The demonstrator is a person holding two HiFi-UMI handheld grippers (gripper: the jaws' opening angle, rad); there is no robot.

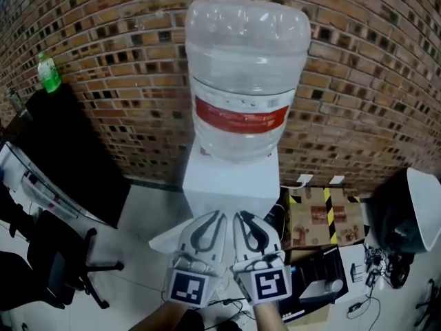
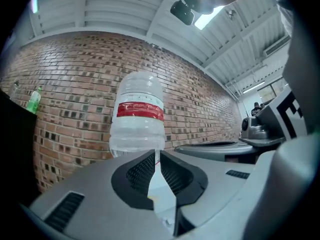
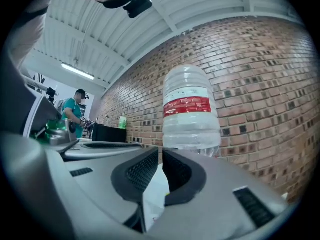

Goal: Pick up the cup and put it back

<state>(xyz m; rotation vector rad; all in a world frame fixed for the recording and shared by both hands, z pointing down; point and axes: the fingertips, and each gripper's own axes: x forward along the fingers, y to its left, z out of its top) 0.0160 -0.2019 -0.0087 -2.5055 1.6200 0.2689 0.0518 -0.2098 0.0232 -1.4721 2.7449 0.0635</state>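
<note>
No cup shows in any view. In the head view my left gripper (image 1: 220,215) and right gripper (image 1: 237,215) are held side by side, low in the middle, pointing at the white water dispenser (image 1: 231,181). Both are shut with nothing between the jaws. A large clear water bottle (image 1: 247,81) with a red label stands upside down on the dispenser. The left gripper view has the left gripper's (image 2: 156,155) jaw tips meeting below the bottle (image 2: 138,119). The right gripper view has the right gripper's (image 3: 161,152) jaws closed likewise under the bottle (image 3: 191,114).
A brick wall (image 1: 124,61) runs behind the dispenser. At the left a black cabinet (image 1: 69,150) carries a green bottle (image 1: 48,73), with an office chair (image 1: 62,267) below. A taped cardboard box (image 1: 324,216) and cables lie at the right. A person (image 3: 75,111) stands far off.
</note>
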